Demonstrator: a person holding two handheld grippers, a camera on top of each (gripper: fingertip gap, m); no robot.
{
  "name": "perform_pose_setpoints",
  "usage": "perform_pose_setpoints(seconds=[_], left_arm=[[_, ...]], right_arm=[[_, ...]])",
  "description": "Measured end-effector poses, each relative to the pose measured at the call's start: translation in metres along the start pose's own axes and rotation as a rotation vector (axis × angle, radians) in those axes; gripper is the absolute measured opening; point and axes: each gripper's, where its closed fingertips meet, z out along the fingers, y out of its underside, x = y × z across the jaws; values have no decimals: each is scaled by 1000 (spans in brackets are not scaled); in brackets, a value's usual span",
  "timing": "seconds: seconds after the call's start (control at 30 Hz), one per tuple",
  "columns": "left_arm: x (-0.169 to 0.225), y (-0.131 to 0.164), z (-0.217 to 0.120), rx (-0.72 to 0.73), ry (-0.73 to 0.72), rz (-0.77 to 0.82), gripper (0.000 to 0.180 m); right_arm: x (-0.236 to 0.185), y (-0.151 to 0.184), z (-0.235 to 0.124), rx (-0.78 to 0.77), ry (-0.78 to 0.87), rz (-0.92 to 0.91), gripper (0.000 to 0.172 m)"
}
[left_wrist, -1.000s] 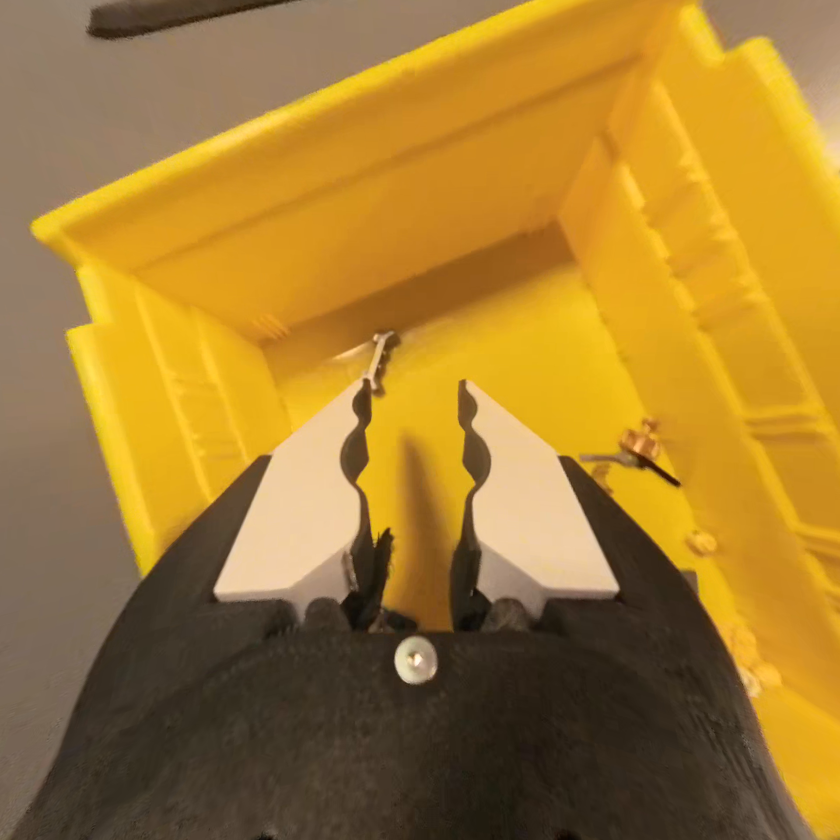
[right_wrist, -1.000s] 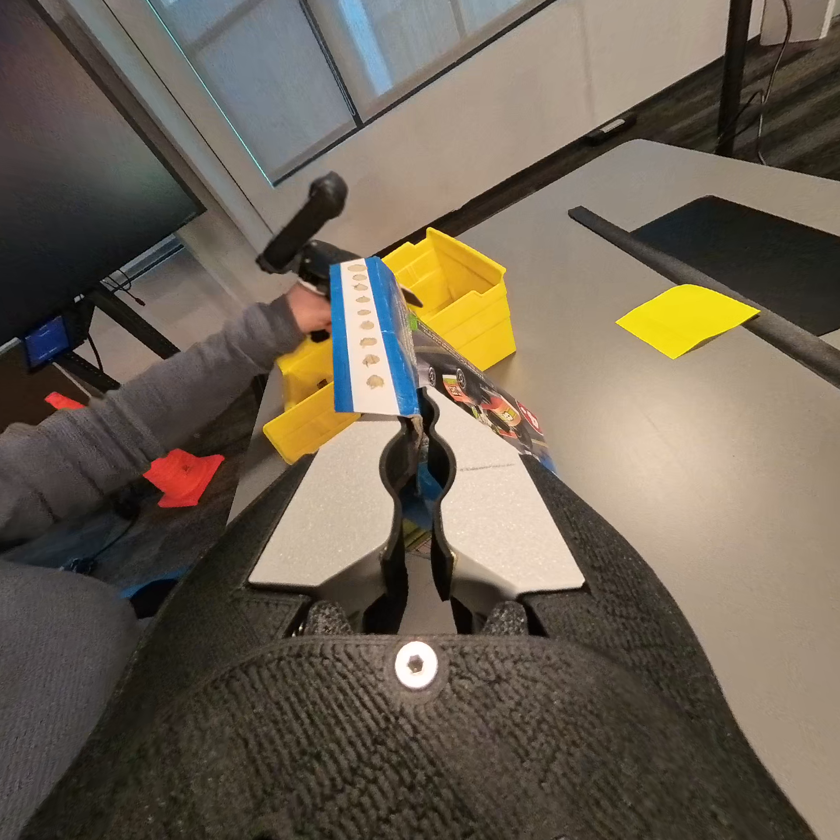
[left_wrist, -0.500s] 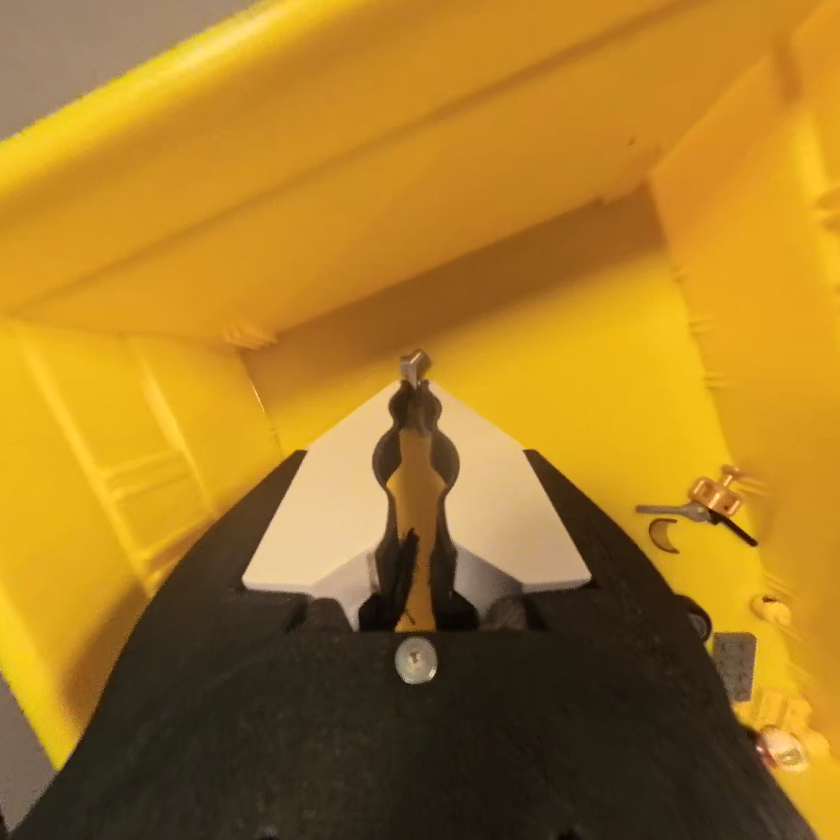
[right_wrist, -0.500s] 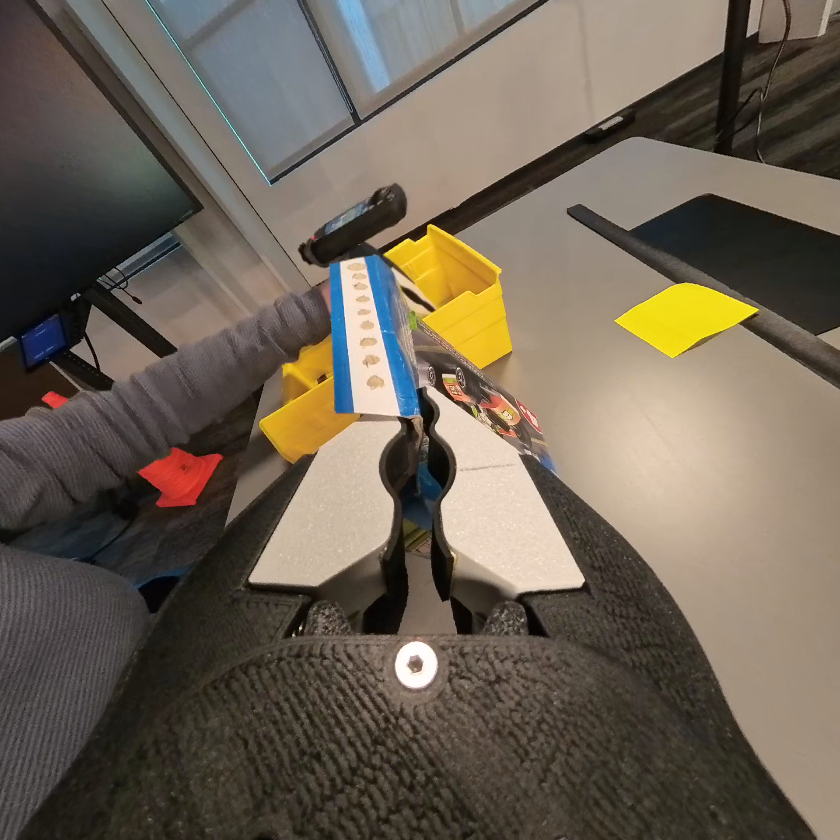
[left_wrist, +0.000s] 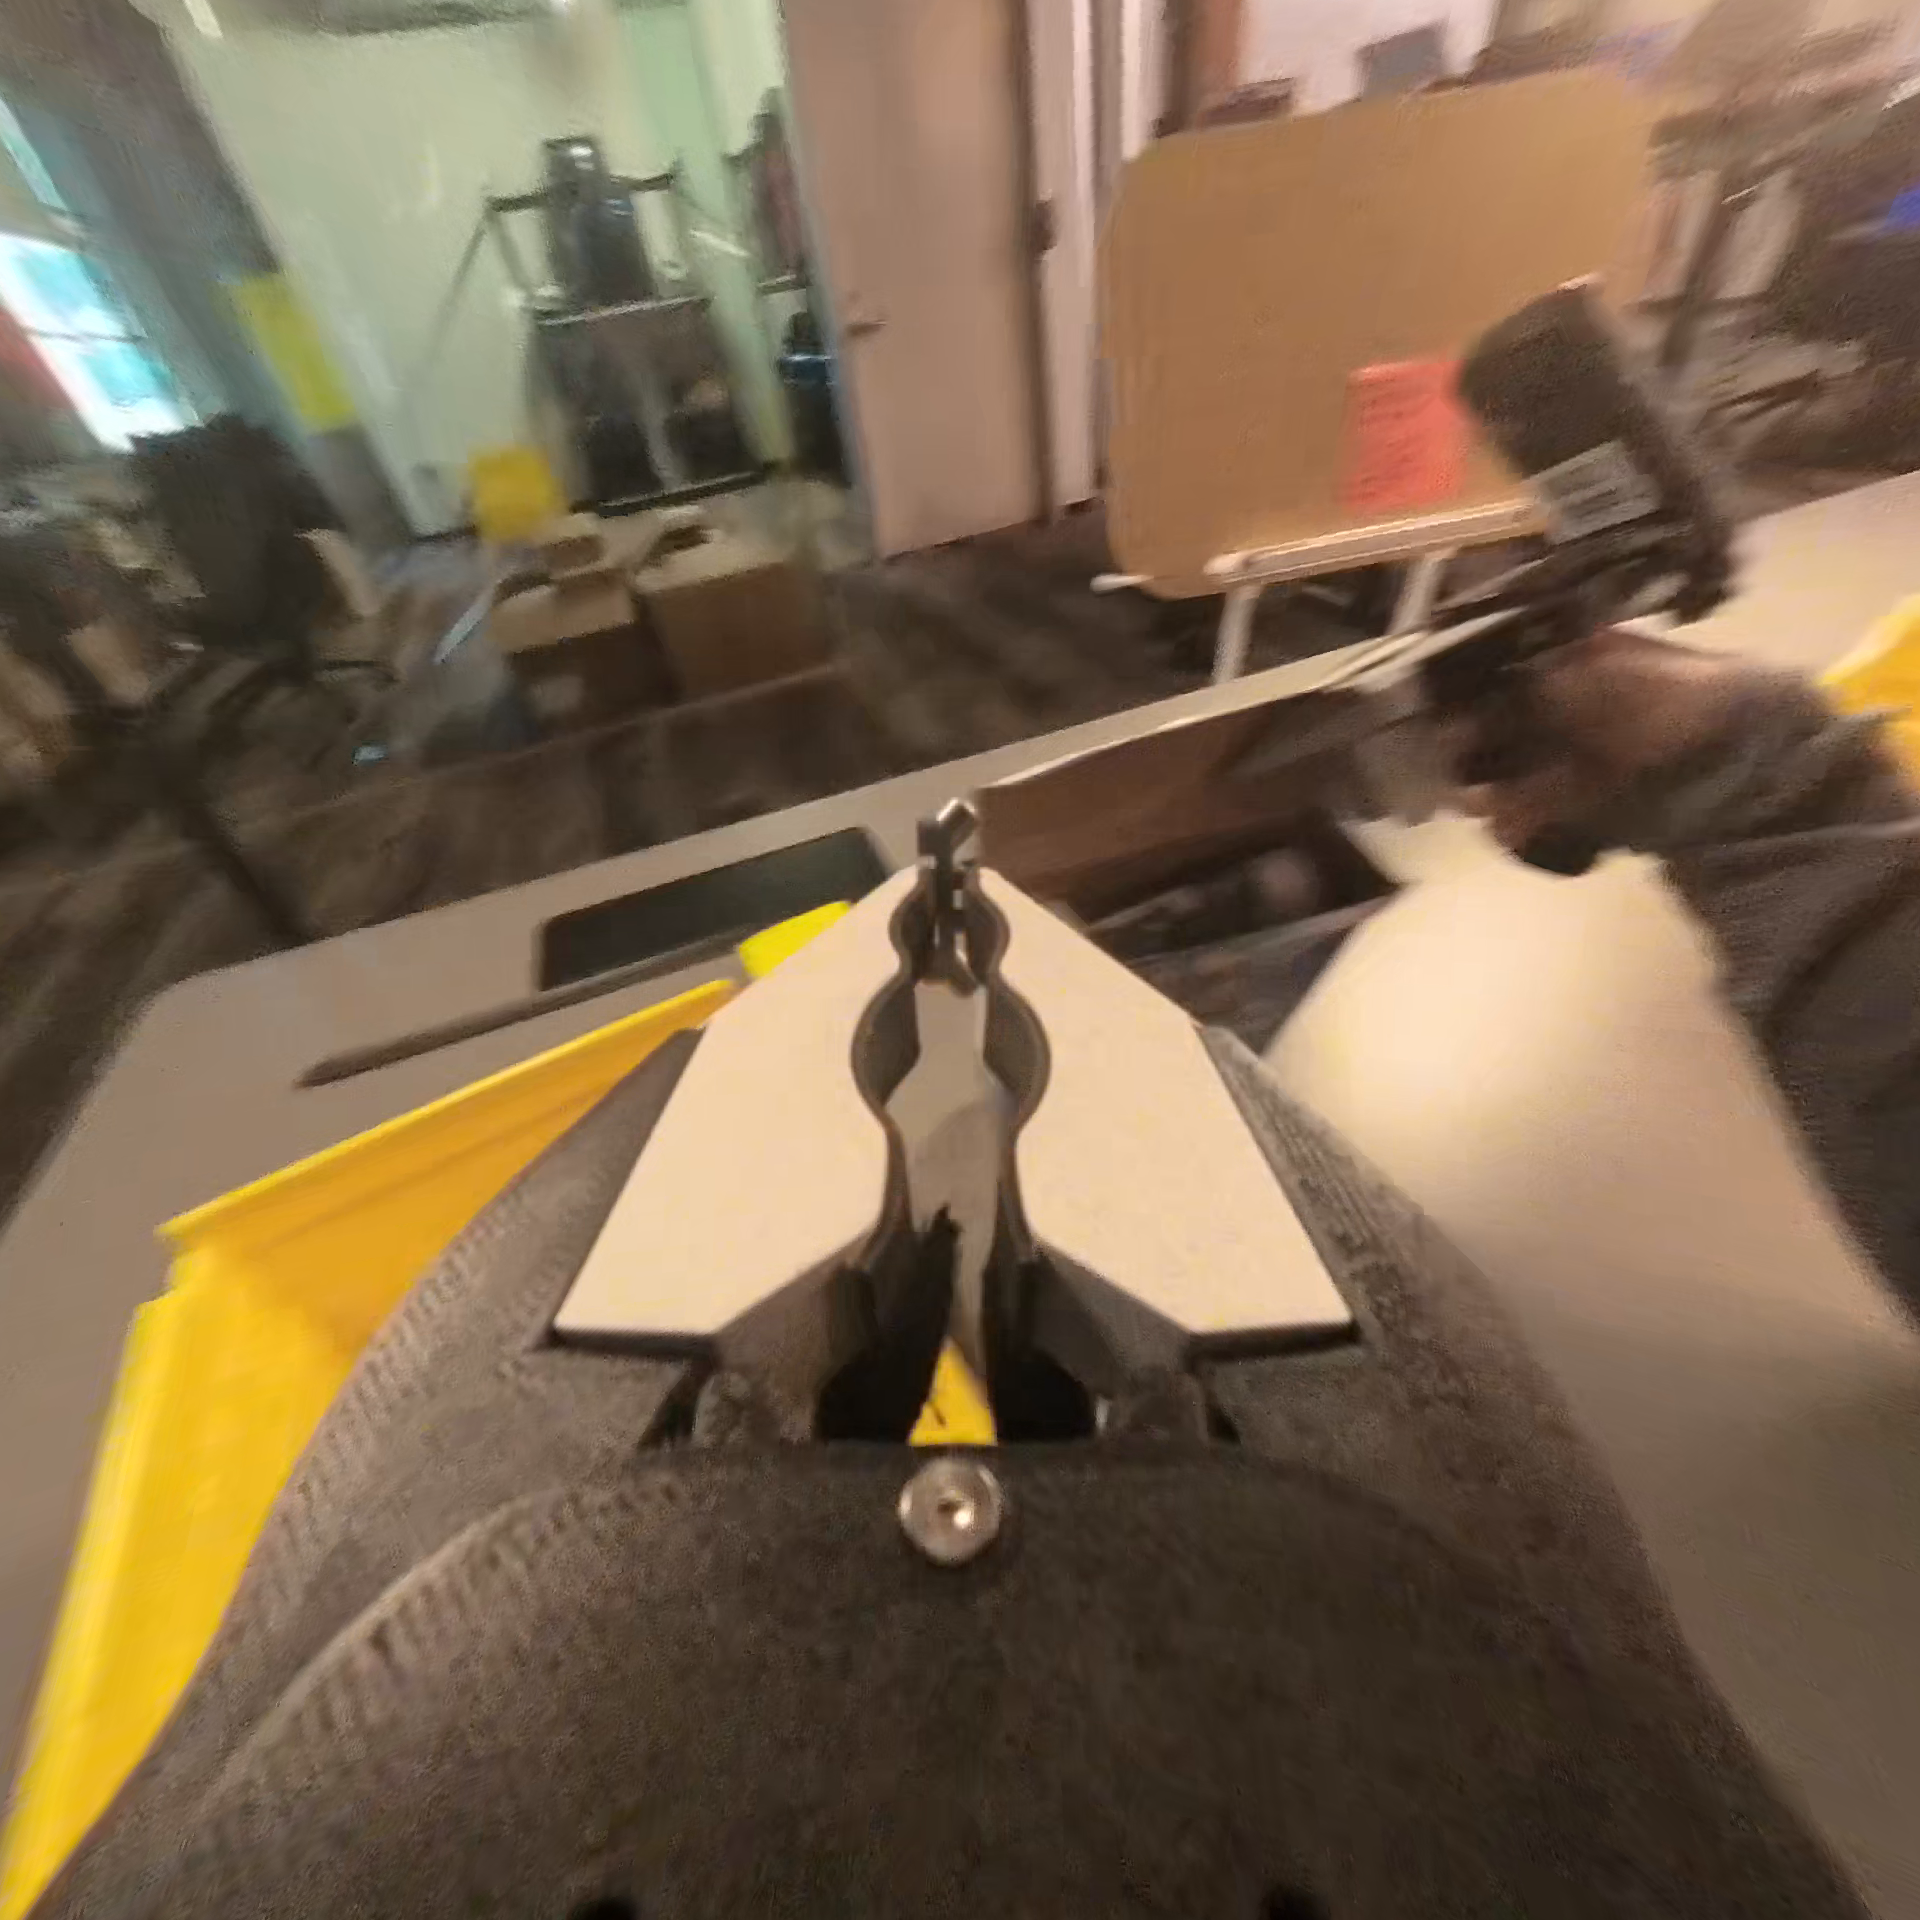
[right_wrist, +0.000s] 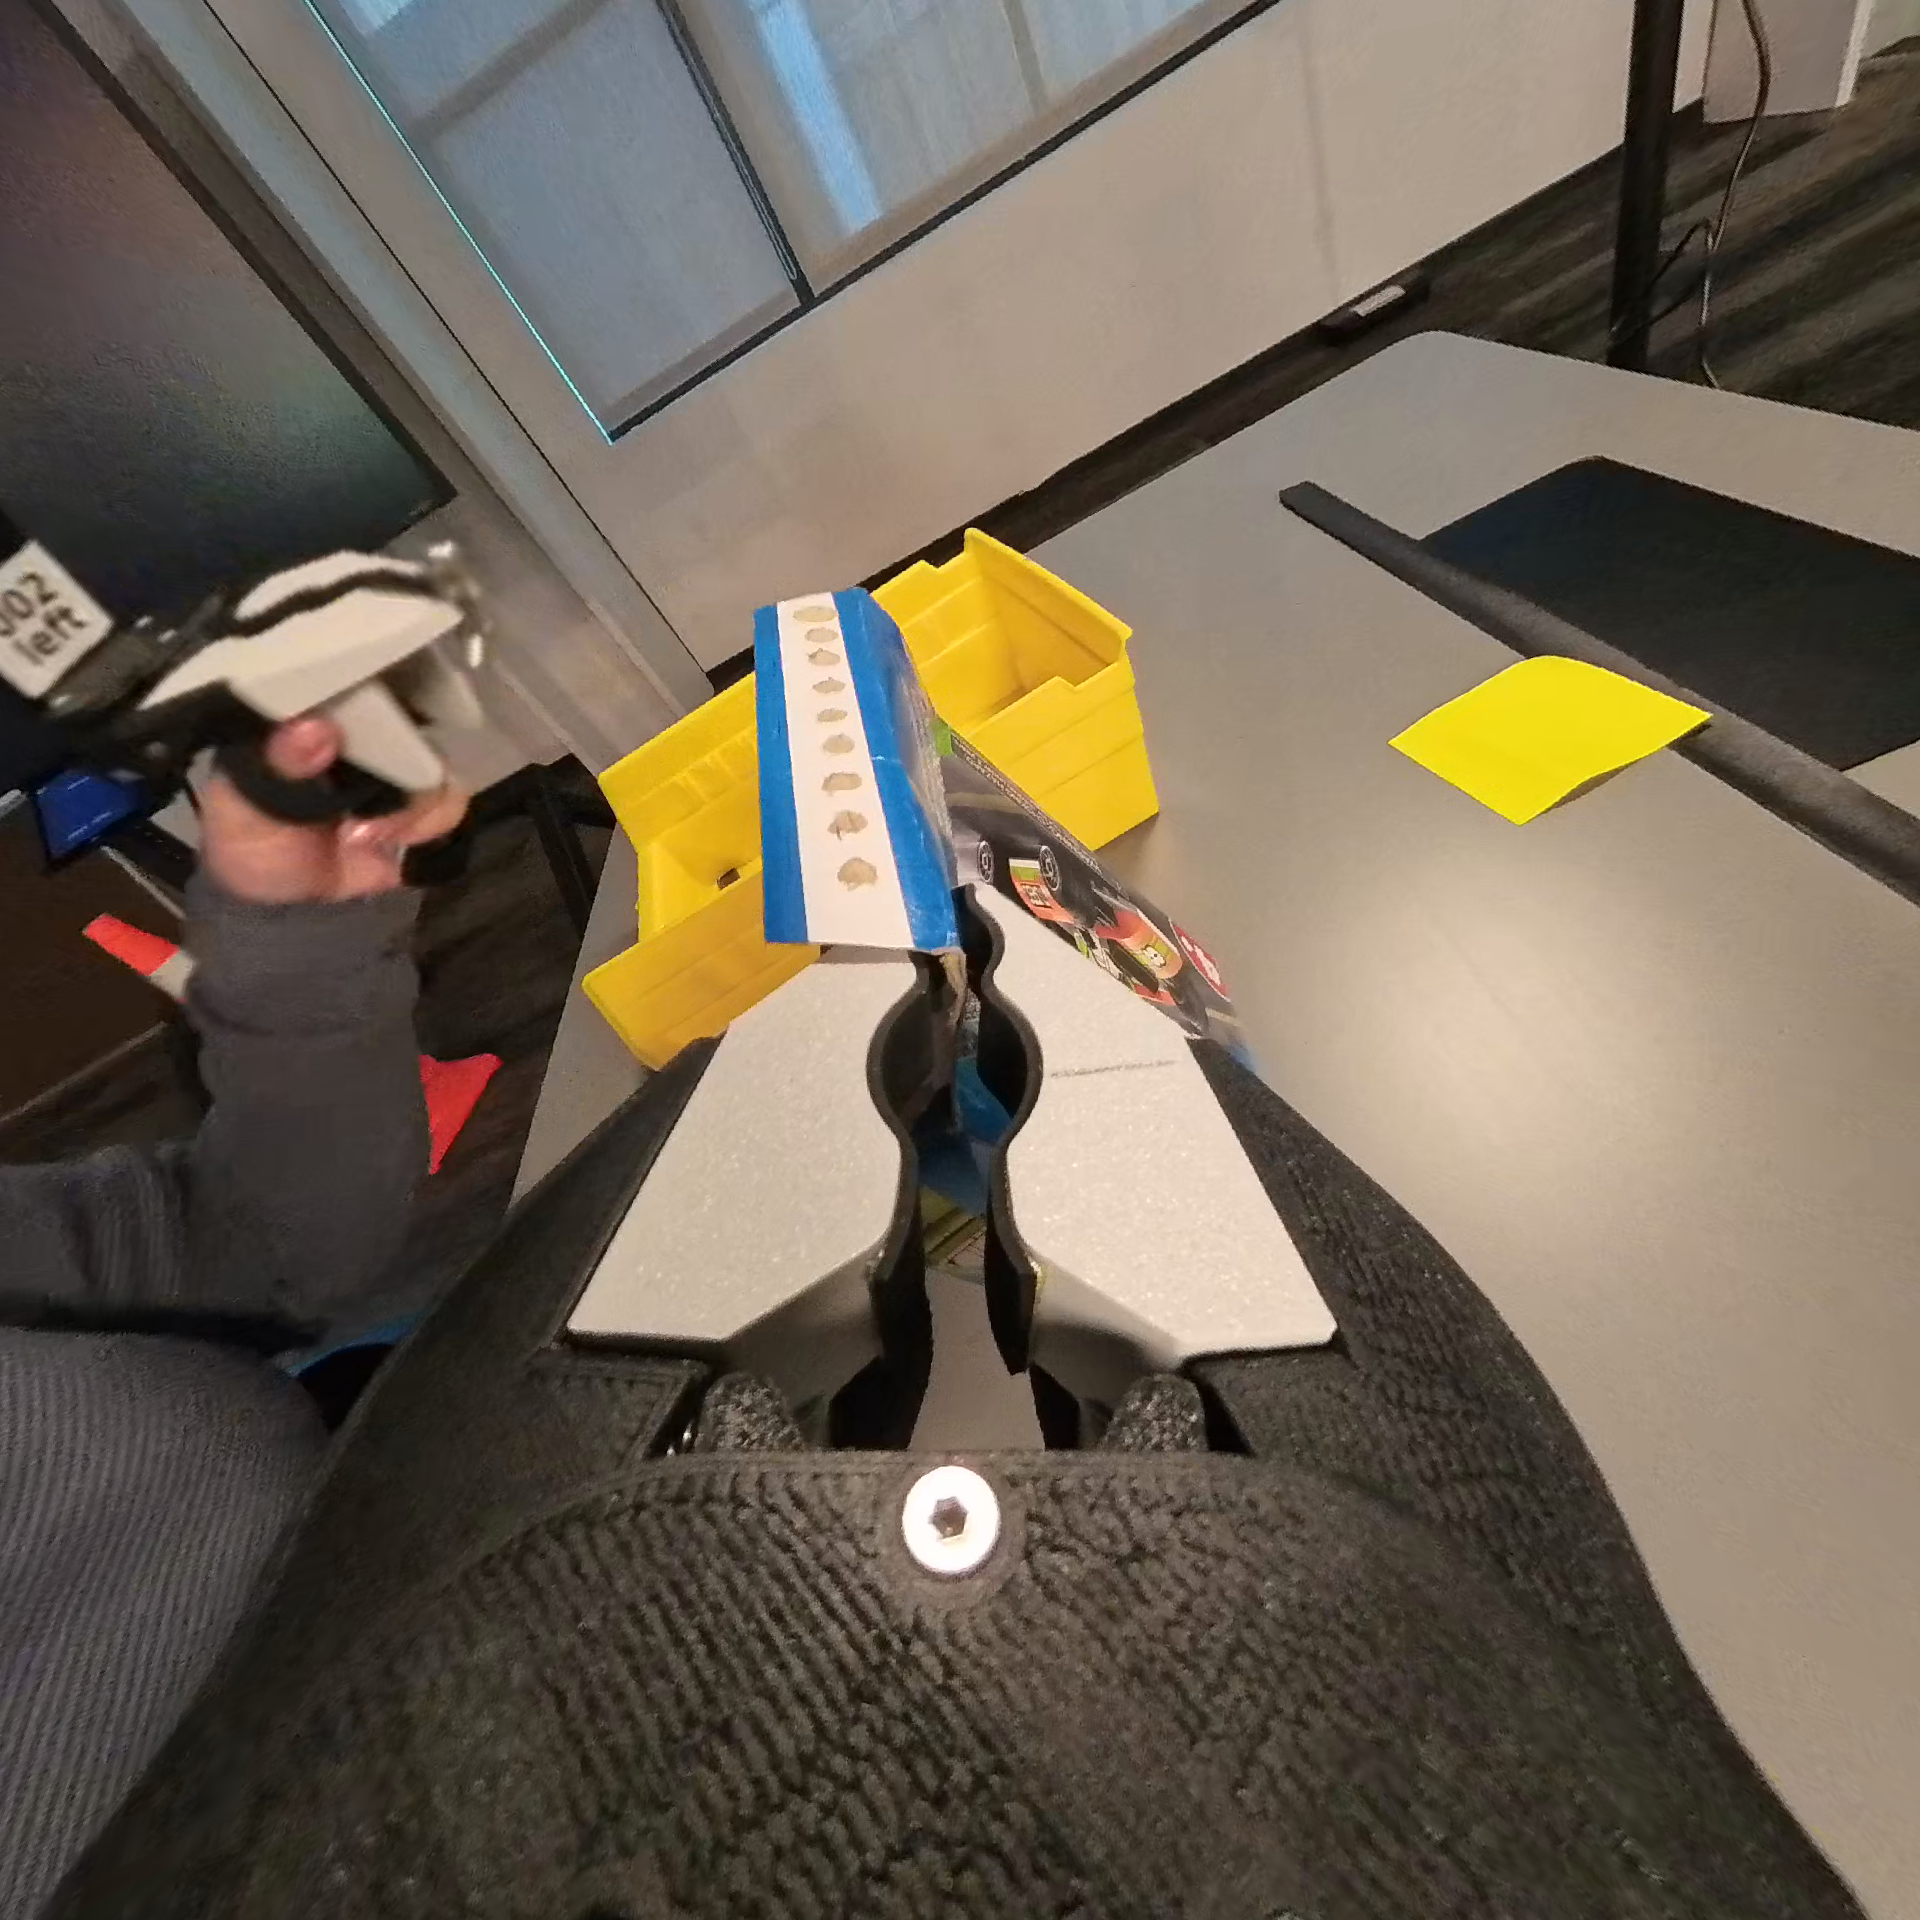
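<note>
The left tongs (left_wrist: 948, 883) are closed on a small dark metal part (left_wrist: 951, 831), thin and bent at its tip, which sticks out past the two grey fingertips (left_wrist: 831, 997); the pads press it from both sides. The tongs are lifted above a yellow bin (left_wrist: 364, 1174) that sits low and to the left in the left wrist view, on the grey table (left_wrist: 312, 997). That view is blurred. In the right wrist view the same tongs (right_wrist: 447, 592) appear far left, held up by a hand (right_wrist: 301, 821) in a grey sleeve, off the left edge of the table, with the fingers together.

The right tongs (right_wrist: 961, 935) are closed on a flat cardboard box (right_wrist: 842, 769), blue and white along its narrow side with a row of small holes, and printed with a colourful picture on its broad face (right_wrist: 1091, 894). The near edge of the box is pinched between the pads, and the box stands out over the table.

Behind the box sit two yellow bins (right_wrist: 1039, 665), one nearer the left edge of the table (right_wrist: 686, 862). To the right lies a yellow sheet of paper (right_wrist: 1538, 738), resting partly on a black bar (right_wrist: 1558, 644) beside a black mat (right_wrist: 1714, 582).
</note>
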Motion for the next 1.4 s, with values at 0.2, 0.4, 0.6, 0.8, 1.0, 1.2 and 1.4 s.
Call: perform_pose_setpoints(seconds=[0.2, 0.4, 0.6, 0.8, 1.0, 1.2, 1.4], left_arm=[[87, 15, 67, -72, 244, -34, 4], [109, 53, 111, -248, 292, 274, 4], [111, 72, 122, -278, 242, 396, 4], [110, 71, 119, -244, 249, 316, 19], [106, 63, 108, -209, 231, 275, 36], [72, 41, 72, -111, 77, 201, 44], [41, 23, 22, 42, 20, 21, 42]], right_arm=[[1, -1, 1, 1, 10, -5, 0], [0, -1, 3, 1, -3, -1, 0], [-1, 0, 5, -2, -16, 2, 0], [-1, 0, 6, -4, -17, 3, 0], [1, -2, 6, 3, 1, 0, 0], [2, -3, 6, 10, 8, -8, 0], [4, -7, 7, 17, 45, -45, 0]])
